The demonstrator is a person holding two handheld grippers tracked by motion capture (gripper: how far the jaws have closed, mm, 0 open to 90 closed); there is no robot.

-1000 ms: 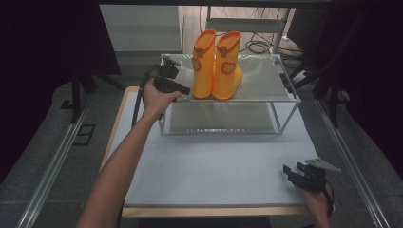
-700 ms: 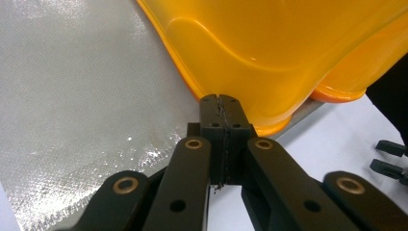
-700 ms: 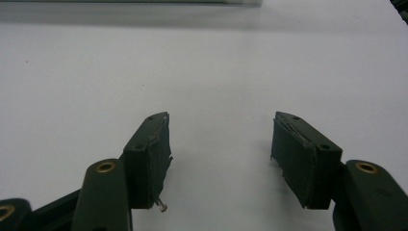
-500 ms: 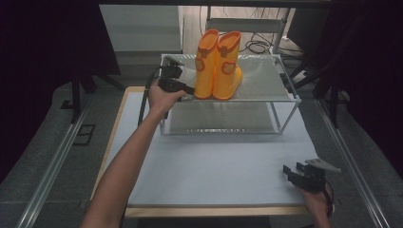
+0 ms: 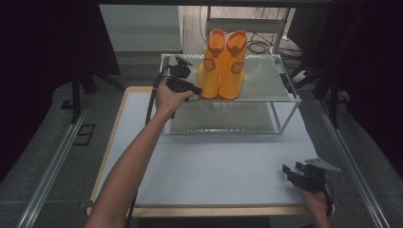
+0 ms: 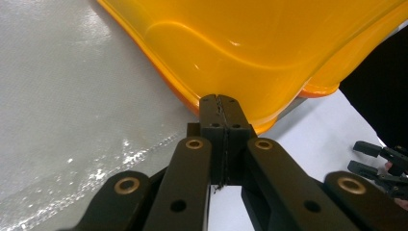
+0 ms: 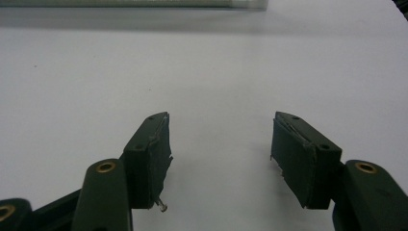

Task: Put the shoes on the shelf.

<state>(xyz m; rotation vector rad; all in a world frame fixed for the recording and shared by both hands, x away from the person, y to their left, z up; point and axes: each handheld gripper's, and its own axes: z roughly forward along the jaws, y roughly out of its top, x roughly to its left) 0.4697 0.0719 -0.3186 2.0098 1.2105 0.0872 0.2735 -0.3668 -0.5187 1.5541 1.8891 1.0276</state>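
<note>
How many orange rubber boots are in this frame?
2. Both stand upright, side by side, on the top shelf of the wire rack: the left orange rubber boot by the left gripper, the right orange rubber boot beside it.

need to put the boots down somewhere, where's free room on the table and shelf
Free: the white table top between the wire shelf and the right gripper; also the shelf's right half. Crowded: the shelf's left half, where the orange boots stand with the left gripper against them.
</note>
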